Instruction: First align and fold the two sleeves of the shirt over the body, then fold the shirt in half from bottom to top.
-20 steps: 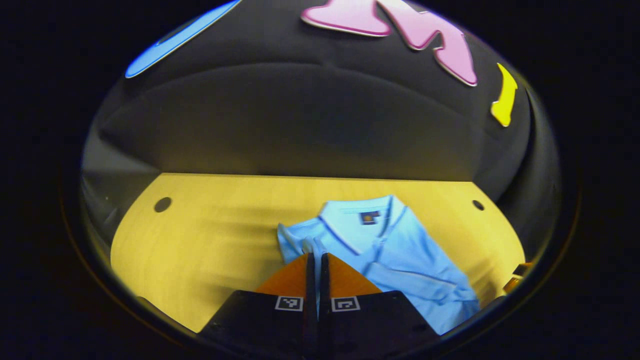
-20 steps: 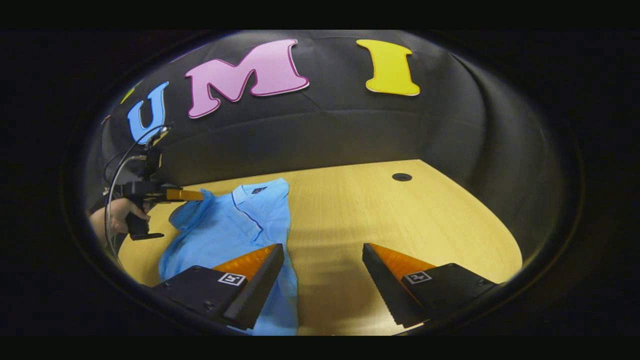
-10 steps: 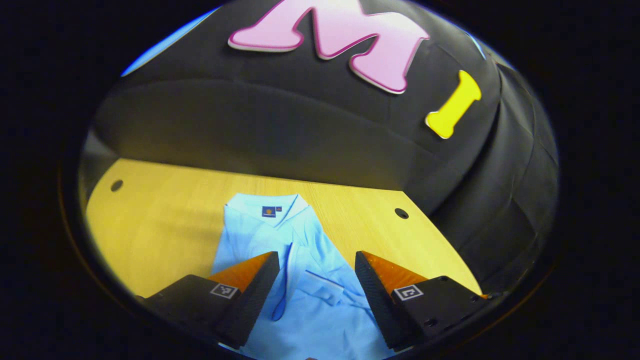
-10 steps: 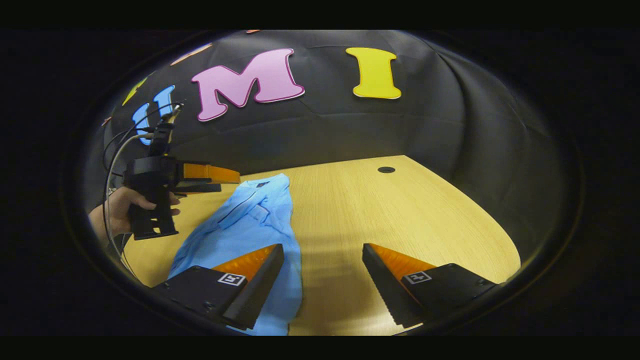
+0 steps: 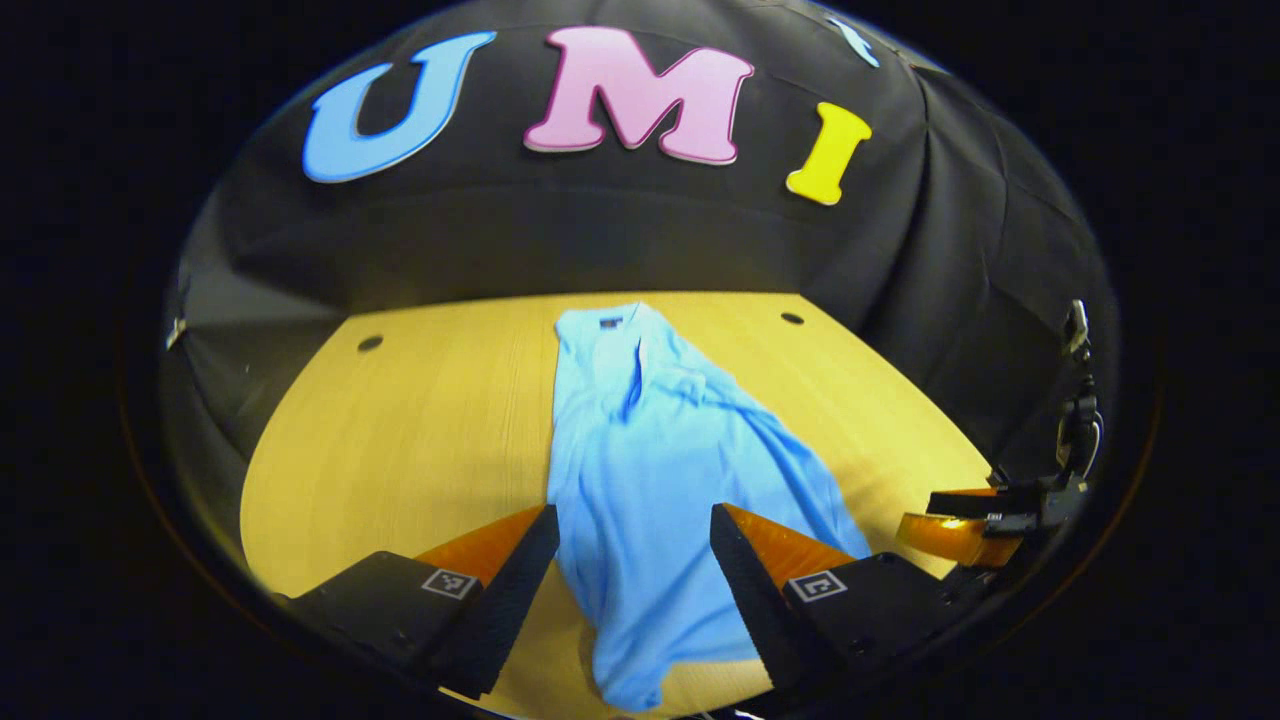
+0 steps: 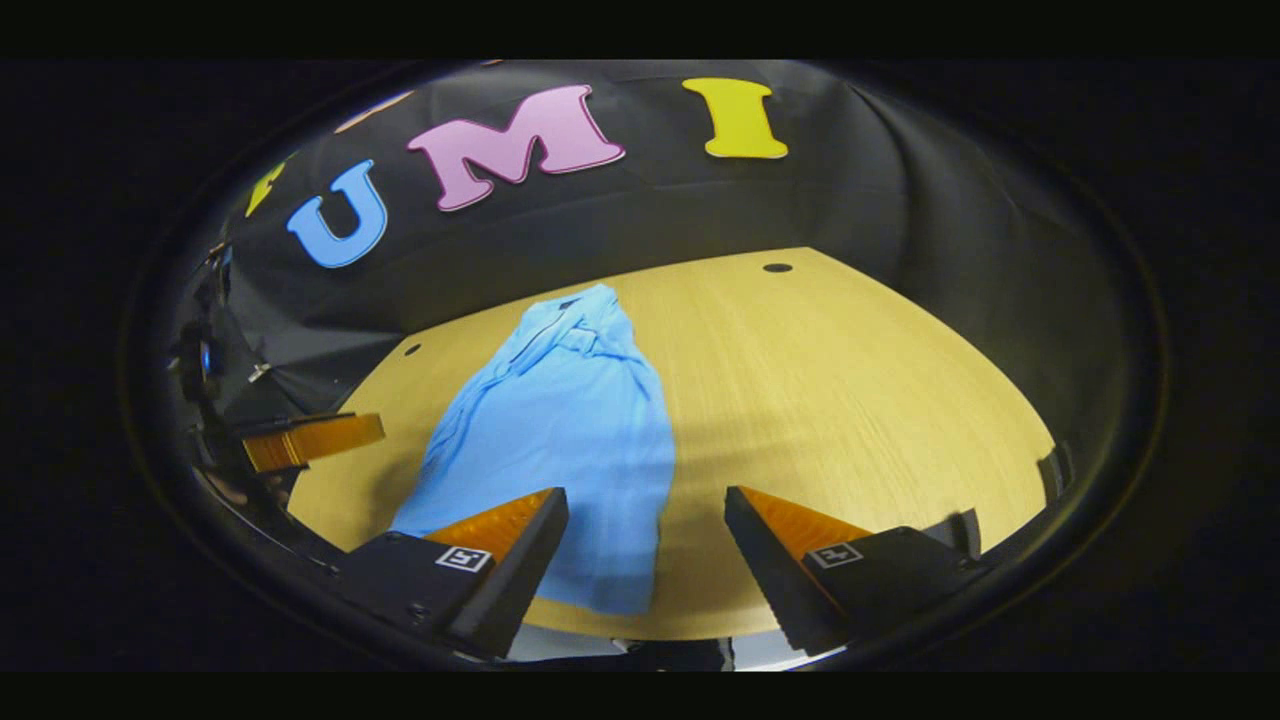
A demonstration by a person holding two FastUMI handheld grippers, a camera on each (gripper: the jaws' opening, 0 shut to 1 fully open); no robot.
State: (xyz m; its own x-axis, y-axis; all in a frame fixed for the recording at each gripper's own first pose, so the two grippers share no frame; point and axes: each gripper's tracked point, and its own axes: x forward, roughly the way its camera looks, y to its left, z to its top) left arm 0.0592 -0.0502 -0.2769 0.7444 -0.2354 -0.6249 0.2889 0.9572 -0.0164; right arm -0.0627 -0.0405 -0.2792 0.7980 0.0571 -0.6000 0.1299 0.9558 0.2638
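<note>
A: Where is the shirt lying?
B: The light blue short-sleeved polo shirt (image 5: 650, 450) is lying flat on the yellow wood-grain desk (image 5: 420, 420), roughly mid-desk. Its long axis is running from the near edge toward the black cloth booth wall (image 5: 620, 240). The collar is pointing at the wall, the hem at the near edge.

A: Same in the right gripper view?
B: Yes, the shirt (image 6: 560, 430) is sitting left of centre on the desk (image 6: 850, 400) there, collar away, axis leaning a bit to the right as it recedes. The hem is ending just short of the near desk edge.

A: Sleeves?
B: They are looking folded in over the body; the outline is reading as a narrow strip with creased fabric below the collar. I cannot tell exactly how each sleeve is lying.

A: Left gripper?
B: The left gripper (image 5: 635, 560) is hovering over the hem end, fingers spread wide with the shirt showing between them, gripping nothing. In the right gripper view it (image 6: 310, 440) is showing at the left edge, beside the shirt.

A: Right gripper?
B: The right gripper (image 6: 645, 545) is also spread wide and empty, over the shirt's lower right corner, with bare desk under its right finger. In the left gripper view it (image 5: 960, 525) is sitting at the far right, off the shirt's right edge.

A: Anything else on the desk?
B: Two small dark round holes (image 5: 792, 318) near the far corners.
</note>
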